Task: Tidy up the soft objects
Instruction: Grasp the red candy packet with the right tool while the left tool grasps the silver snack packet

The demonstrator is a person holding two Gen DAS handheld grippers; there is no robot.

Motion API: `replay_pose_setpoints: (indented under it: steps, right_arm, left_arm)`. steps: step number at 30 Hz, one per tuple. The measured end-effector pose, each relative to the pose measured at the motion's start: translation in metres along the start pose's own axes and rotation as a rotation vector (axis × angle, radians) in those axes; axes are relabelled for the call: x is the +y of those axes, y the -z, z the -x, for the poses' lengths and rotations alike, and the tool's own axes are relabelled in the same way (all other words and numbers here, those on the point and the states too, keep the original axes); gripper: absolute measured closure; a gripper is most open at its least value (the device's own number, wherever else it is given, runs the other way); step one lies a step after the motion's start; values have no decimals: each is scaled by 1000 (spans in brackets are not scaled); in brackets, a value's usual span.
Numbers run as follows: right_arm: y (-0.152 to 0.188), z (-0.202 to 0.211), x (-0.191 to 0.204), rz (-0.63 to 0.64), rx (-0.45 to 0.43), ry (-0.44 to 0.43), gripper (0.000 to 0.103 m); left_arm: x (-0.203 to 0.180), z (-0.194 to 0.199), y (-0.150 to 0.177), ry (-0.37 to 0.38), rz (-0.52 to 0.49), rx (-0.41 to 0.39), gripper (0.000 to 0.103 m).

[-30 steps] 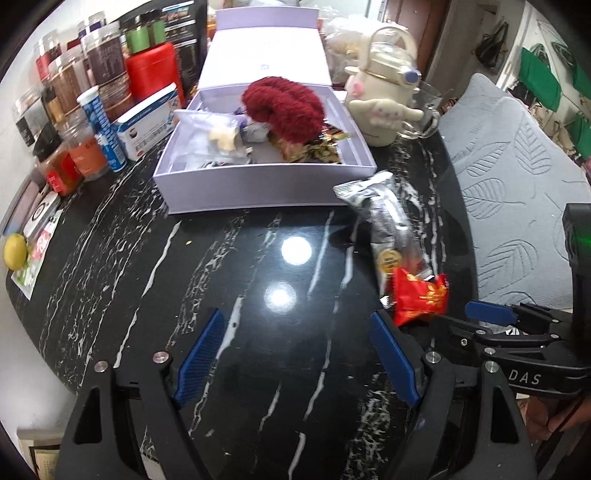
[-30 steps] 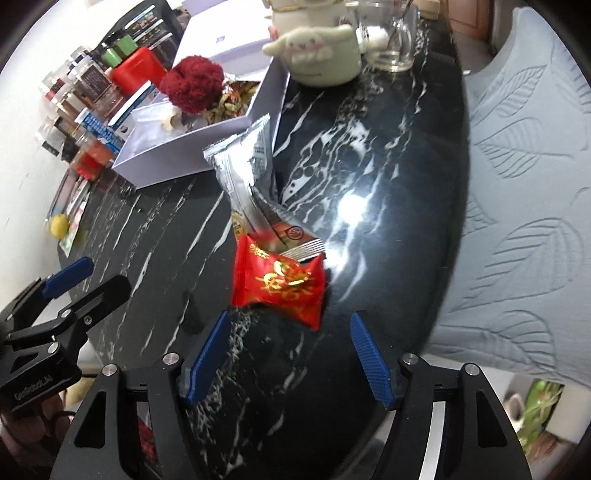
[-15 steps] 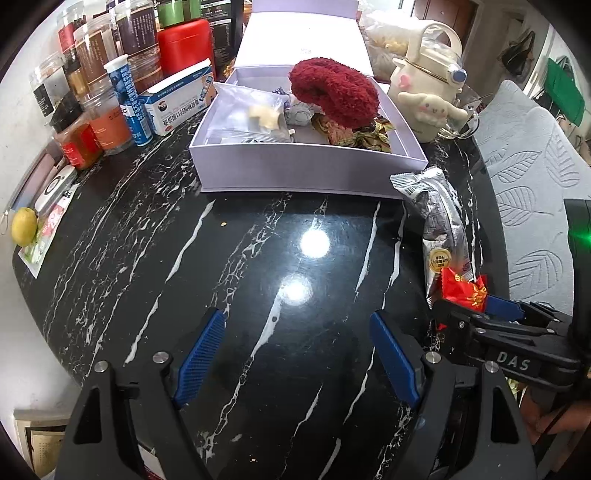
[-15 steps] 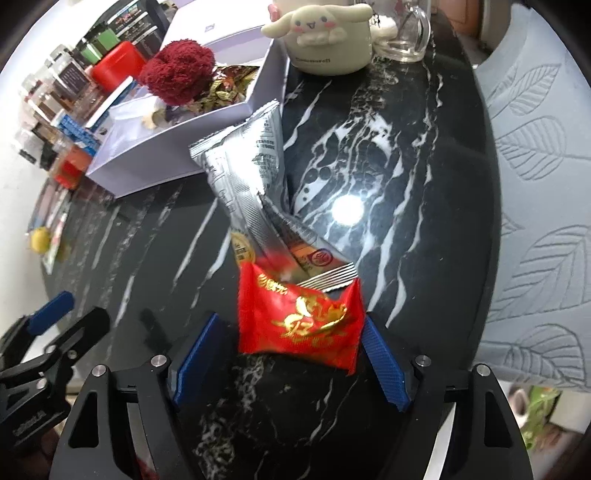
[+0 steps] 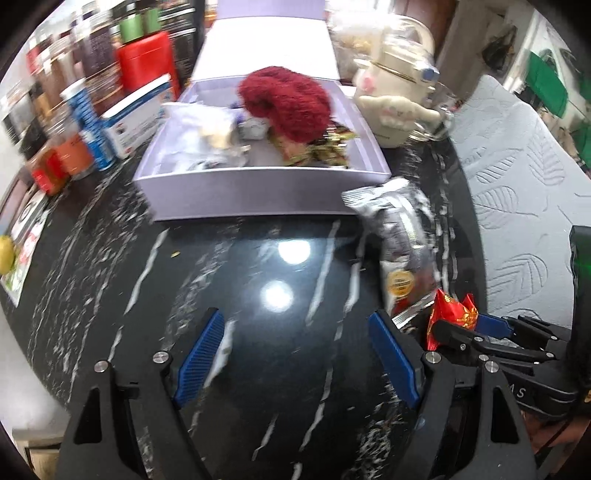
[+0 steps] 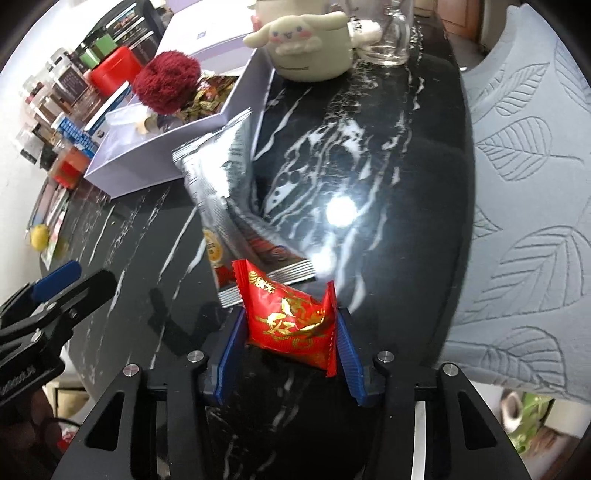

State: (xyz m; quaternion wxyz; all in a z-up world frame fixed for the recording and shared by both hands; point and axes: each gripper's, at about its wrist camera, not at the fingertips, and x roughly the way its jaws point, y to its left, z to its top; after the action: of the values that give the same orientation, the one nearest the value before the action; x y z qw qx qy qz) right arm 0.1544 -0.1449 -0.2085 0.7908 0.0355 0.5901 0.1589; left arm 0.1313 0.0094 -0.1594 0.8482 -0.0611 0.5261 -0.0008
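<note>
Here, a red candy packet (image 6: 291,317) is pinched between the two blue pads (image 6: 231,354) of the right gripper (image 6: 290,350), which is closed on it from both sides; whether the packet is touching the black marble table (image 6: 369,155) or held just above it cannot be told. The same packet (image 5: 452,317) is seen from the left wrist camera at the tip of the right gripper (image 5: 469,330), low at the right.

Just beyond the packet, a silver snack bag (image 6: 221,184) is laid flat on the table, its far end close to the front corner of a lilac box (image 6: 147,155). Inside the open box, a dark red fluffy item (image 6: 168,86) is resting beside some gold-and-brown wrappers (image 6: 207,103) and a clear plastic bag (image 5: 199,129).

The left gripper (image 5: 295,358) is held wide open over bare marble, with nothing between its blue pads (image 5: 199,354).

A cream plush-style character pot (image 6: 306,48) and a clear glass (image 6: 395,33) are set behind the box, while jars and a red canister (image 5: 146,61) are lined up along the left edge. A grey leaf-patterned cushion (image 6: 524,184) is seen to the right of the table.
</note>
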Motion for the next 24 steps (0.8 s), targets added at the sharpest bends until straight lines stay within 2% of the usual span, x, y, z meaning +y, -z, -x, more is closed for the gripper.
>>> replay_pose_setpoints:
  steps: [12,24]
  right_arm:
    - [-17,12,-51,-43,-17,7,56]
    - [-43,18,-95,-39,-33,7,56]
  left_arm:
    - [-54,-26,-25,73,-85,23,22]
    - [-87,-64,-45,91,-81,76,22]
